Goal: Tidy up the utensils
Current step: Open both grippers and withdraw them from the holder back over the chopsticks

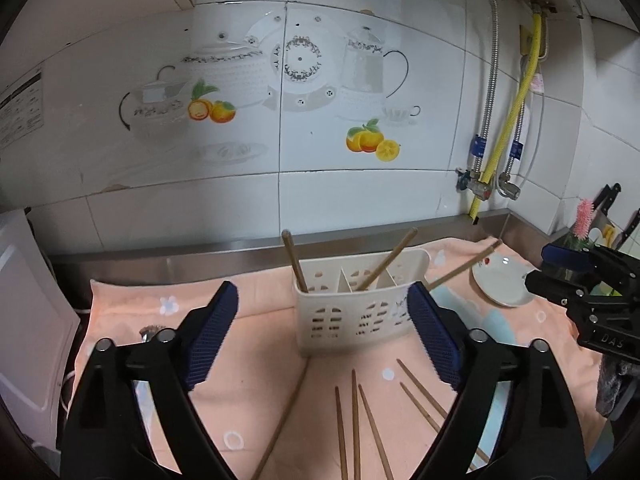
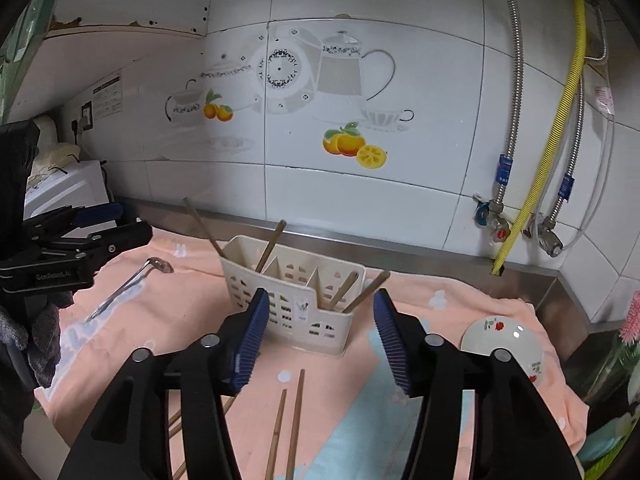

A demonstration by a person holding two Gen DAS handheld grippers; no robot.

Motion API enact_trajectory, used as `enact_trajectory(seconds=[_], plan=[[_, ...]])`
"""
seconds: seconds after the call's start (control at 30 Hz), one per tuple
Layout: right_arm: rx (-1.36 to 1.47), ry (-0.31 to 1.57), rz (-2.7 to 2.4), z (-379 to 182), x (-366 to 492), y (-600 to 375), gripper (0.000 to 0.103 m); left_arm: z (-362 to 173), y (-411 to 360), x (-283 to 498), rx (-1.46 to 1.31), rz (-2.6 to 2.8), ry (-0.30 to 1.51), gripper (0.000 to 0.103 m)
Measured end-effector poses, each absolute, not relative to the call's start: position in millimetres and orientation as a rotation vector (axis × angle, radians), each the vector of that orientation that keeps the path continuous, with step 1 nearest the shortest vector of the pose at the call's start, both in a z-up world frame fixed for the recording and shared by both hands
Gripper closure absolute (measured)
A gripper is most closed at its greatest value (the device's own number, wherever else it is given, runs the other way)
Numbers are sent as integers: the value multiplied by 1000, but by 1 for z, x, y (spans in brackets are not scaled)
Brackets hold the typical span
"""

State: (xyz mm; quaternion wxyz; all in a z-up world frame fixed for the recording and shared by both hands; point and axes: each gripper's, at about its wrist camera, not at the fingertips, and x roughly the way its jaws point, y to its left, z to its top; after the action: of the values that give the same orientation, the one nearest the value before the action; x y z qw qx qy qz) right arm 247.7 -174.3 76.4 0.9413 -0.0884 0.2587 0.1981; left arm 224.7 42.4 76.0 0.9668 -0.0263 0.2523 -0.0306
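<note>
Chopsticks (image 1: 362,424) lie loose on the peach towel (image 2: 192,344) in front of the white slotted utensil caddy (image 1: 352,312), where several more stand slanted. The left gripper (image 1: 322,332) and right gripper (image 2: 318,340) both gape with nothing between their blue pads. A ladle (image 2: 132,280) lies to the caddy's left, a floral bowl (image 2: 508,344) to its right.

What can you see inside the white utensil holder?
Wooden chopsticks lean inside the utensil holder, tops sticking out. Its perforated walls cover their lower ends and the bottom.
</note>
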Motion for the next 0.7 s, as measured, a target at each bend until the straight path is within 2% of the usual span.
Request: enact_trajectory(seconds=[0.33, 0.47, 0.7], plan=[[-187, 547, 384, 56, 220, -179, 33, 61, 46, 188, -56, -55, 510, 6], [-172, 561, 390, 46, 210, -182, 25, 52, 50, 176, -75, -53, 524, 6], [-139, 583, 401, 26, 192, -187, 19, 29, 51, 158, -79, -36, 561, 5]])
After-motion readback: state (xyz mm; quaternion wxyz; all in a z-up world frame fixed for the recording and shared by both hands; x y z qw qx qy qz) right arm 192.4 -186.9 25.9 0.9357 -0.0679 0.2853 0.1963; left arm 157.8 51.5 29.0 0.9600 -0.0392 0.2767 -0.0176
